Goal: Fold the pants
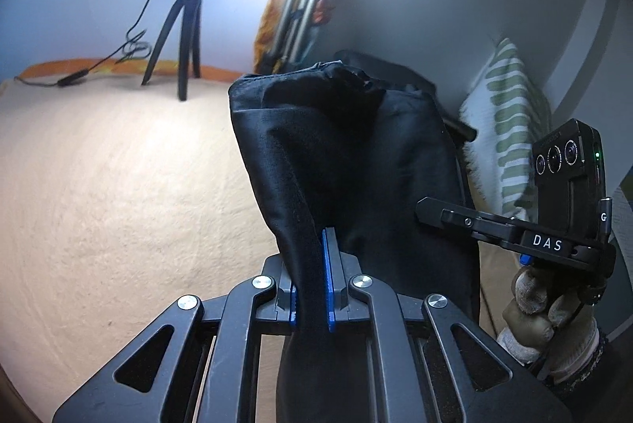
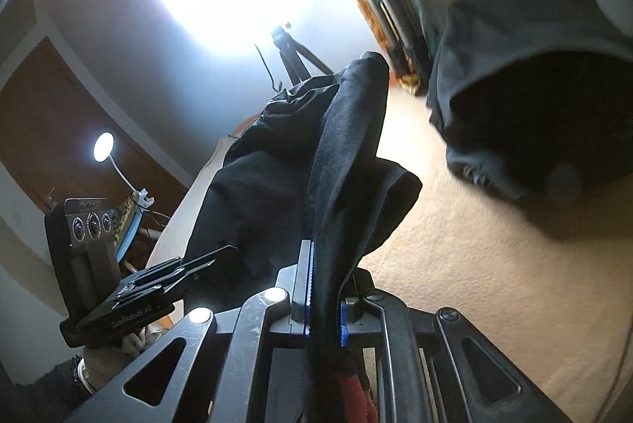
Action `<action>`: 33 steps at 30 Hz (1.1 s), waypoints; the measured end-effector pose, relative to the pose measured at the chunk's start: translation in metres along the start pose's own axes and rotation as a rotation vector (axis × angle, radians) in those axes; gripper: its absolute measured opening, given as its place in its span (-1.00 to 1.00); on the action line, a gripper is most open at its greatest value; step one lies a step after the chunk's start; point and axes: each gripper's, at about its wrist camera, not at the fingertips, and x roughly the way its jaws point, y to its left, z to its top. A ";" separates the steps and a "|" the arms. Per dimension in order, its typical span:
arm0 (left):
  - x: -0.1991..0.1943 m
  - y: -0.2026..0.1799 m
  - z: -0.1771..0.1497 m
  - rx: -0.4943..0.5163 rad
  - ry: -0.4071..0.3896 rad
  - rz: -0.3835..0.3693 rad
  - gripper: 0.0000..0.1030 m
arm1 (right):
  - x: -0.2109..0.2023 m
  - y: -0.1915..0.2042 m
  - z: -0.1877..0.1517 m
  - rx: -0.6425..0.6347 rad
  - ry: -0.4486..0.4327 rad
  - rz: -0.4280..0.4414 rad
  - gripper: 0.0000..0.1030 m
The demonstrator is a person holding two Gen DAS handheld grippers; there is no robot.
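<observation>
The black pants (image 1: 348,154) hang bunched in the air above a beige bed cover (image 1: 118,186). My left gripper (image 1: 312,280) is shut on a dark fold of the pants between its blue pads. My right gripper (image 2: 324,296) is shut on another fold of the pants (image 2: 277,162). The right gripper's body (image 1: 561,217) shows at the right of the left wrist view, held by a gloved hand. The left gripper's body (image 2: 114,265) shows at the lower left of the right wrist view. Both grippers hold the cloth raised, close together.
A ring light on a small black tripod (image 1: 182,39) stands on the bed at the back, with a cable (image 1: 99,67). A folded metal stand (image 1: 304,0) leans on the wall. A green-striped pillow (image 1: 506,114) lies at the right. Another dark garment (image 2: 534,87) lies on the bed.
</observation>
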 end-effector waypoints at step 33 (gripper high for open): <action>0.058 -0.139 0.160 0.183 -0.140 -0.174 -0.84 | -0.137 -0.054 0.150 -0.075 -0.239 -0.219 -0.85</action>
